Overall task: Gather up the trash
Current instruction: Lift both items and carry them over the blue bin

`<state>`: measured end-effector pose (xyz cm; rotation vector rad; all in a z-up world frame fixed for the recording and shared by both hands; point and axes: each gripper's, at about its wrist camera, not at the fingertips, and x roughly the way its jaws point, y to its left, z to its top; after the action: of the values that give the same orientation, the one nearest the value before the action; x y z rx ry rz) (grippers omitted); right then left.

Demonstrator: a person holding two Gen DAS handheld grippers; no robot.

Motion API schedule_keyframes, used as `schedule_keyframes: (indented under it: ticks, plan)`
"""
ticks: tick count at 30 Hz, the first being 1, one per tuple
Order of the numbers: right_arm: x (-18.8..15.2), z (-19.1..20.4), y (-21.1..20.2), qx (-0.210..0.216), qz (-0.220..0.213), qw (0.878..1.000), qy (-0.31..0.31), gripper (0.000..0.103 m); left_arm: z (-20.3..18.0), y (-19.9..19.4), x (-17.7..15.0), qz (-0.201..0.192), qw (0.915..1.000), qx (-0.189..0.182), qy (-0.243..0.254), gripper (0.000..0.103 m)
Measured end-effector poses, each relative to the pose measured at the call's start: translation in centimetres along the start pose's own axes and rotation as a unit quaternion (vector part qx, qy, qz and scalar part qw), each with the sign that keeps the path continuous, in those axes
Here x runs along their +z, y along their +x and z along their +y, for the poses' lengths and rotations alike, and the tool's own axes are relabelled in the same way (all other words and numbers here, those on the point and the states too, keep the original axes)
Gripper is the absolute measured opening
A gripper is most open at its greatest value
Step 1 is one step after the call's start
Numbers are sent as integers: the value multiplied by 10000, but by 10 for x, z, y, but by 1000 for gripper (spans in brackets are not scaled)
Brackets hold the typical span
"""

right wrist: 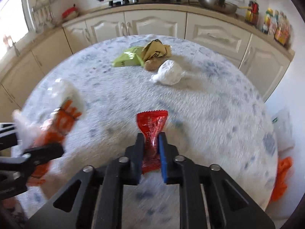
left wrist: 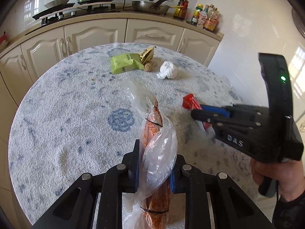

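With the left gripper point(left wrist: 154, 164) clamping the orange wrapper point(left wrist: 152, 122) and the right gripper point(right wrist: 150, 150) pinching the red sachet point(right wrist: 152, 126) above the table point(left wrist: 66, 114), both loads next need a bin.

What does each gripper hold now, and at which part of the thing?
The left gripper is shut on the clear plastic bag with an orange printed pack, around its middle. The right gripper is shut on the red foil wrapper, near its lower half.

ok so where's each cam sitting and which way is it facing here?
Left wrist: on the left gripper, looking down over the table toward the cabinets; jaws shut on a clear plastic bag; right gripper and a hand show.
Right wrist: on the right gripper, same heading; jaws shut on a red wrapper.
Shared: green packet, white tissue.
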<state>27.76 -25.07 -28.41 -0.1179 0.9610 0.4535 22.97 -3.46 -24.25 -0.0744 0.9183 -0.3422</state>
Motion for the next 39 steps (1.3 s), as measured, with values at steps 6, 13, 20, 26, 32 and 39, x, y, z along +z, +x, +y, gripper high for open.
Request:
schedule_keyframes:
  ticks: [6,13,20,26,32,39]
  plan:
    - [-27,-6,-37,241,-233,9978,571,11,-16,-14,-6,-82,9999,-101,52,18]
    - [-38,-19,-95,89,-684,9946,780,11,-49,-44,-2,-381,9985,-300,271,18]
    - [-50,-46,-155,-263,-1152,9871,1083,12,-98,-80,14,-801,9928,-625,639,18]
    - [-72,-82,-209,-650,-1493,9750,1511,11,-149,-104,23,-1048,9842,-1012,1005,18]
    - [-109,-127,-258,-1115,-1739,9577,2005,12,-215,-108,22,-1004,9734,-1458,1457,18]
    - [-161,-189,-285,-1632,-1647,9336,2731,12,-291,-78,13,-592,9618,-1940,1839,18]
